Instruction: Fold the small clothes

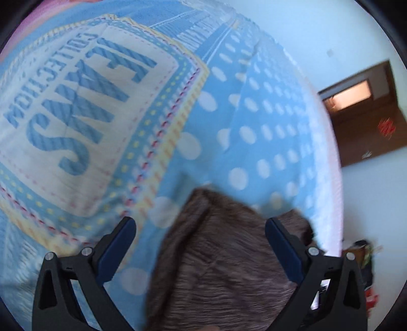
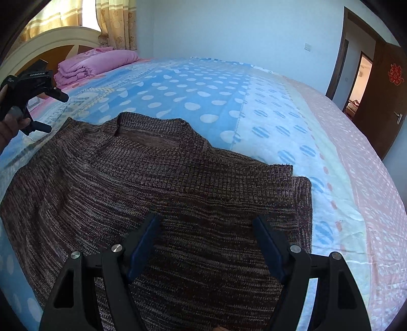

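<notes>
The right gripper (image 2: 206, 244) hangs over the lower part of a brown knitted sweater (image 2: 157, 193), its two blue-padded fingers (image 2: 142, 244) spread wide with nothing pinched between them; only the knit shows in the gap. The sweater lies flat on the bed, neck opening pointing away from the camera toward the far side of the bed, one side folded in so that a straight doubled edge runs down its right border. Beneath it is a blue bedspread (image 2: 203, 94) with white dots, which turns to a paler striped-dot band and then a pink edge (image 2: 368, 178) further right.

The left gripper (image 1: 201, 244) is also spread, its fingers (image 1: 114, 249) well apart and gripping nothing. Seen from its own camera, a corner of the sweater (image 1: 223, 267) lies between and below the fingers, blurred. Beyond it the bedspread (image 1: 254, 114) shows a cream panel with large blue lettering (image 1: 84, 107). In the right wrist view this gripper (image 2: 43, 112) sits at the far left, held by a hand (image 2: 10, 122), just beside the sweater's far left corner; whether it touches the knit cannot be told.

Further back lie a pile of folded pink bedding (image 2: 94, 63), a cream headboard (image 2: 51, 38), and yellowish curtains (image 2: 117, 23). An open brown door (image 2: 381, 101) stands at the right.
</notes>
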Demonstrator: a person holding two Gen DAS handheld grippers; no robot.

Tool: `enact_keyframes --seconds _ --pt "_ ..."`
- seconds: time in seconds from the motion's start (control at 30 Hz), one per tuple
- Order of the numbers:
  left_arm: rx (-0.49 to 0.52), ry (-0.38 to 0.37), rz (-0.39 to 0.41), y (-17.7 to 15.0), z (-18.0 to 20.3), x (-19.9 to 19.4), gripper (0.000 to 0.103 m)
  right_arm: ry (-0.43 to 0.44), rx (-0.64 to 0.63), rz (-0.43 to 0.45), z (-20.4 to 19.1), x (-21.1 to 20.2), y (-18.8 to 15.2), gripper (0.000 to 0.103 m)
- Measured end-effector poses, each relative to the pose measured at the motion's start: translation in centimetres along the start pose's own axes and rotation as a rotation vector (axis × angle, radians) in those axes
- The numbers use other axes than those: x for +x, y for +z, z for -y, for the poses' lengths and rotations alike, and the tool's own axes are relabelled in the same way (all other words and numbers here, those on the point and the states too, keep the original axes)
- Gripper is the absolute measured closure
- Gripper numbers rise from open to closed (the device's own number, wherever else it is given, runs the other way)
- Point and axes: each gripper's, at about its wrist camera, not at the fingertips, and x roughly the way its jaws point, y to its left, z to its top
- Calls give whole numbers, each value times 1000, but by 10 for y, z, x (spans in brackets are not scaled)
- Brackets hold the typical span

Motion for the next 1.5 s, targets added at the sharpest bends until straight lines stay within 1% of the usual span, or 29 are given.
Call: enact_keyframes --seconds 0.07,0.13,0.17,0.23,0.27,0.33,0.37,0.4,0.47,0.53,0.57,0.63,0.67,0.7,0.77,0.83,0.9,0.93,0.97,1.0,1.03,1.13,1.2,1.23,1.27,1.3,1.33,1.37,1.5 --pt "-11 2 -25 -3 0 4 0 11 9 2 2 -1 -1 27" --pt "-19 39 37 -10 -5 -2 0 22 25 18 5 -5 -1 27" --pt "-10 88 71 -13 -8 -7 0 22 38 38 9 -9 0 27" --pt "37 99 104 -19 -9 -13 0 -6 90 86 25 -20 4 27" --pt "80 117 129 -28 -7 -18 0 -14 123 99 34 -23 5 27" --pt "194 197 185 -49 4 -23 0 -24 194 88 56 -23 8 27" --pt "235 216 200 -58 4 -28 0 -38 227 75 66 -22 9 27" --pt "287 248 227 -68 8 -28 0 -48 270 69 77 -22 9 29" --pt "371 318 294 -84 13 -24 0 -36 332 60 93 -21 6 45" --pt "388 371 337 -90 9 -23 0 -27 362 45 101 -19 3 53" --pt "381 390 349 -92 6 -20 0 -8 364 39 102 -17 3 53" --pt "368 430 342 -91 -1 -12 0 44 342 31 96 -12 5 53" --pt "353 463 324 -90 -7 -7 0 60 316 32 88 -10 8 53" --pt "330 469 303 -88 -16 -2 0 67 285 39 80 -10 11 53" --pt "291 425 333 -88 -25 -7 0 76 209 62 61 -11 18 53" --pt "291 449 346 -90 -25 -6 0 72 119 55 40 -6 24 53" --pt "289 454 370 -93 -27 -6 0 99 34 10 19 6 27 53" --pt "282 455 383 -93 -29 -7 0 78 -14 -23 9 16 27 54" --pt "280 462 390 -93 -30 -7 0 35 -45 -47 2 25 26 63" --pt "273 465 394 -93 -30 -7 0 23 -57 -70 -1 35 27 70" --pt "264 462 397 -93 -31 -8 0 22 -46 -72 0 40 29 74" --pt "258 454 404 -98 -31 -11 0 -62 24 -81 14 48 43 87" --pt "254 451 407 -98 -33 -11 0 -59 54 -74 17 43 49 87" --pt "252 450 409 -99 -33 -12 0 -33 50 -61 13 37 51 87" --pt "246 447 415 -99 -34 -13 0 8 42 -46 6 30 52 86" --pt "241 445 421 -100 -35 -14 0 71 25 -33 -3 24 53 82" --pt "239 444 424 -100 -35 -14 0 118 4 -33 -13 21 54 65" --pt "238 441 424 -100 -35 -14 0 151 -24 -36 -23 20 55 54" --pt "239 441 426 -100 -35 -14 0 213 -115 -77 -55 34 60 53"
